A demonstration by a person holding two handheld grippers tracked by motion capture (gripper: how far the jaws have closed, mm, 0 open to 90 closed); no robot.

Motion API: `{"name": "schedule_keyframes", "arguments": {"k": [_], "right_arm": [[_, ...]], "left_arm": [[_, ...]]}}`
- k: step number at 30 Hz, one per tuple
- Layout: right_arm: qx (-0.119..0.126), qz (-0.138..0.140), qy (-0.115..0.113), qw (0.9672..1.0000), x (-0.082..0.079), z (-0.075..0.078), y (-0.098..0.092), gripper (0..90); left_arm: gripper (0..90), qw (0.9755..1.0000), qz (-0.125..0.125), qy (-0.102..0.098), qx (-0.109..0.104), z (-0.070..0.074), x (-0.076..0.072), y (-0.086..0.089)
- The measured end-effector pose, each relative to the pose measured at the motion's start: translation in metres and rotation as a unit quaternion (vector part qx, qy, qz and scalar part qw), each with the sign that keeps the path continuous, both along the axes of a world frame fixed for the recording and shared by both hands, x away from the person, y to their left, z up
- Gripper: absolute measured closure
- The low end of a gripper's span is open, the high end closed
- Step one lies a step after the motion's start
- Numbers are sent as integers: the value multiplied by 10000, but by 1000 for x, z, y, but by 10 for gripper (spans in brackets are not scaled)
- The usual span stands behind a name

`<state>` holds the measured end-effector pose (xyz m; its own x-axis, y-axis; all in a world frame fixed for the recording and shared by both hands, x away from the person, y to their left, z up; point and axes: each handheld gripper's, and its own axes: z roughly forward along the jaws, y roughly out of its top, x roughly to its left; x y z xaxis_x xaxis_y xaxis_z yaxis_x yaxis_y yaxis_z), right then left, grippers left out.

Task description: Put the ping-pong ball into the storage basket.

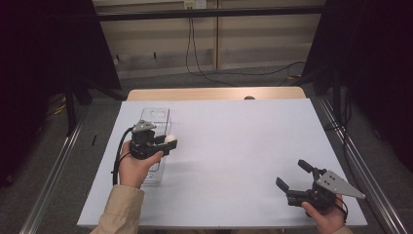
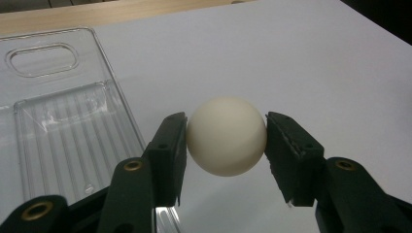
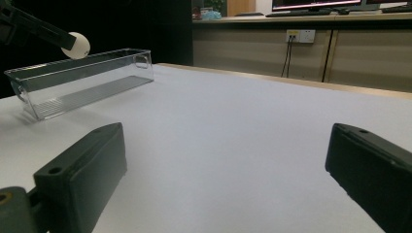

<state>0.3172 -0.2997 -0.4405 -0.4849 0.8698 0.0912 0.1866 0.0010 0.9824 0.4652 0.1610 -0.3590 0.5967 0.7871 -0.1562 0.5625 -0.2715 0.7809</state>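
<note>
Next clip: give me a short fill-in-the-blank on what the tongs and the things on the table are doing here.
1. The left tongs are shut on a white ____.
2. The ball is held beside a clear plastic ____.
3. The right tongs have their jaws ____ with nothing between them.
4. The bin is ____ inside.

Missing words: ball; bin; open; empty

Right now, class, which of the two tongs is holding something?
The left tongs, beside the clear tray, are clamped on the white ball. The right tongs stand open with nothing between them.
</note>
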Motion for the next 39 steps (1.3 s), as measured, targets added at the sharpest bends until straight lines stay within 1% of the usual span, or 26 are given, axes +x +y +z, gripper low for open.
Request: {"name": "schedule_keyframes", "arguments": {"k": [2, 3, 4, 5, 6, 9, 11, 12, 14, 15, 16, 17, 19, 20, 21, 22, 24, 27, 28, 29, 30, 31, 35, 37, 38, 39], "right_arm": [[5, -1, 5, 10000, 0, 0, 0, 7], [-3, -3, 3, 10000, 0, 0, 0, 7], [-44, 25, -4, 10000, 0, 0, -1, 7], [-42, 25, -5, 10000, 0, 0, -1, 7], [-24, 3, -26, 10000, 1, 0, -1, 7], [-16, 8, -34, 10000, 1, 0, -1, 7], [-41, 17, -25, 10000, 1, 0, -1, 7], [-38, 21, -14, 10000, 0, 0, -1, 7], [-40, 17, -24, 10000, 1, 0, -1, 7], [-32, 25, -29, 10000, 1, -1, -1, 7], [-32, 28, -27, 10000, 1, -1, -1, 6], [-33, 20, -28, 10000, 1, -1, -1, 7], [-27, 13, -17, 10000, 1, 0, 0, 7], [26, -21, -3, 10000, 1, 0, 0, 7], [-48, 52, -20, 10000, 1, -1, 0, 7], [-30, 24, -8, 10000, 0, -1, 0, 6], [-33, 29, -11, 10000, 0, -1, 0, 6], [-29, 22, -8, 10000, 0, -1, 0, 6], [33, -27, -10, 10000, 1, 0, 1, 6], [5, 13, -7, 10000, 1, 0, 0, 6], [32, -19, -5, 10000, 1, 0, 1, 7], [36, -16, -11, 10000, 1, 0, 1, 6], [26, -18, -5, 10000, 0, 0, 0, 7], [-8, 17, -13, 10000, 1, -1, 0, 6], [2, 20, -3, 10000, 1, 0, 0, 6], [-6, 10, -5, 10000, 1, 0, 0, 7]], "left_arm": [[509, 10000, 16, 2, 27, 0, 0, 2], [509, 10000, 67, -4, -41, 0, 0, 2], [509, 10000, 82, -7, -42, 0, 0, 2], [509, 10000, 44, 1, 7, 1, 0, 4], [509, 10000, 72, 7, -26, 1, 0, 5], [509, 10000, 58, 7, 24, 1, 0, 9], [509, 9999, 157, -8, -35, 1, 0, 10], [509, 9999, 108, 10, -15, 1, 0, 11], [509, 9998, 190, -11, -14, 1, 0, 12], [509, 9996, 241, 9, -144, 0, 0, 12], [509, 9998, 182, 14, -35, 1, 0, 14], [509, 9997, 237, -7, -69, 1, 0, 15], [509, 9998, 212, 10, -61, 1, 0, 17], [509, 9995, 291, -5, -117, 0, 0, 16], [509, 9996, 284, 5, -67, 1, 0, 18], [509, 9997, 233, 11, -45, 1, 0, 19], [509, 9995, 322, -5, -70, 0, 0, 20], [510, 9996, 291, 7, -21, 0, 0, 23], [509, 9995, 323, -4, -55, 0, 0, 23], [509, 9992, 380, -13, -82, -1, 0, 23], [509, 9993, 375, -8, -63, -1, 0, 23], [509, 9992, 380, -2, -95, -1, 0, 24], [509, 9991, 426, -17, -59, -2, 0, 26], [509, 9993, 367, 12, -14, -2, 1, 28], [509, 9993, 385, 8, -17, -2, 1, 28], [510, 9990, 443, 10, -67, -3, 0, 27]]}}
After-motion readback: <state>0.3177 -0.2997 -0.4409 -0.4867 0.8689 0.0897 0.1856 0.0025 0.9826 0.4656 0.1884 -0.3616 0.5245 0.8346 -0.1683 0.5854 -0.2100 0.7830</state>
